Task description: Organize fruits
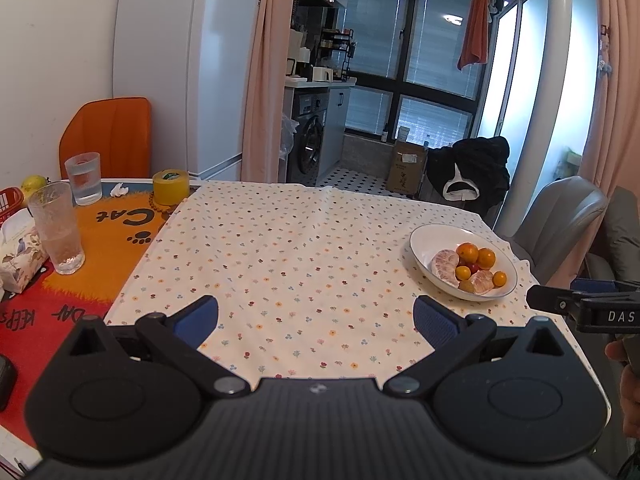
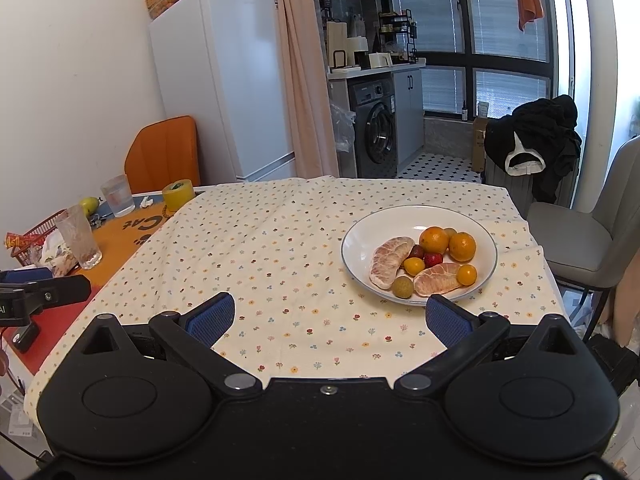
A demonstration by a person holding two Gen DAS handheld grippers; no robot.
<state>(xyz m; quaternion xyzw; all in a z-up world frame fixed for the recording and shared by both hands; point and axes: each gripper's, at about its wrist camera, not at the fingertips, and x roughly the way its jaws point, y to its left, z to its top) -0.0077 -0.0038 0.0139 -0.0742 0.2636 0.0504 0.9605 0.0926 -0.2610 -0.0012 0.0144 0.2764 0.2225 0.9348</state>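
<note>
**Crowded plate, soft fruit, loose cloth**

We are holding both grippers low over the near edge of the counter [image 2: 280, 240], and neither is carrying anything: the left gripper [image 1: 316, 320] and the right gripper [image 2: 330, 318] are both standing with their blue fingers [image 2: 212, 318] spread wide.

All the fruit we are seeing for this job is sitting in the white plate [image 2: 356, 236] on the right side of the counter, just beyond the right gripper. Two peeled pomelo pieces [image 2: 390, 260] are lying among two oranges [image 2: 434, 239], small yellow-orange fruits [image 2: 414, 266], a red one [image 2: 433, 258] and a greenish one [image 2: 402, 287], most of them touching.

We are judging the risks from that crowding. Closing on one round fruit is likely to nudge its neighbours and send one rolling over the rim. The peeled pieces are probably soft, so a hard squeeze could tear them. The floral cloth [image 2: 280, 208] is lying in folds, and a dragging finger could pull it and the plate toward the right edge, which is near. The glasses [image 1: 56, 228] at far left are well apart from all this.
</note>
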